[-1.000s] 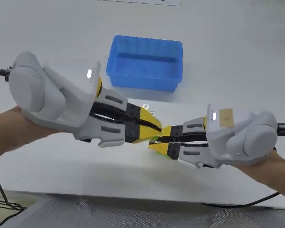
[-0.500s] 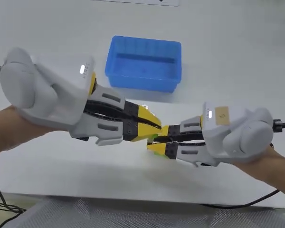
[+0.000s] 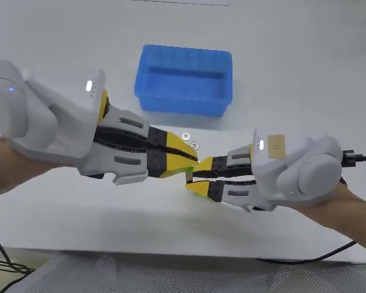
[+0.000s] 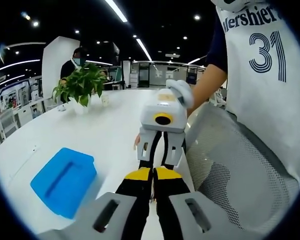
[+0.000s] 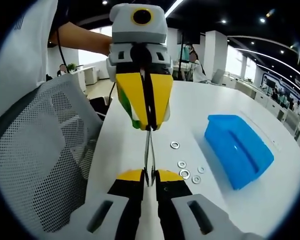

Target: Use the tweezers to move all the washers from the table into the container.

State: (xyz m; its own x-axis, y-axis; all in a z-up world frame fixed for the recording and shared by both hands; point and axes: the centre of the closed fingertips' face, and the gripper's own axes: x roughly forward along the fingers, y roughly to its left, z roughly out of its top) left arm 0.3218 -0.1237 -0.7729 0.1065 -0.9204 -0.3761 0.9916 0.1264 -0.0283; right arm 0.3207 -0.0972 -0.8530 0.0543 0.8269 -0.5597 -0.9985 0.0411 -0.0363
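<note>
White bench under office strip lights; tweezers bridging my two grippers above it.

I am pinching the tweezers (image 5: 149,150) from both ends at once: left gripper (image 3: 186,157) and right gripper (image 3: 195,177) are meeting tip to tip, each pair of jaws closed down onto the thin steel, nothing else in them. The washers (image 5: 184,169) are lying loose on the table (image 3: 293,110), between my tips and the blue container (image 3: 184,79). Risk I am weighing: one side letting go before the other is seated, so the tweezers are twisting, dropping, scattering washers.
</note>
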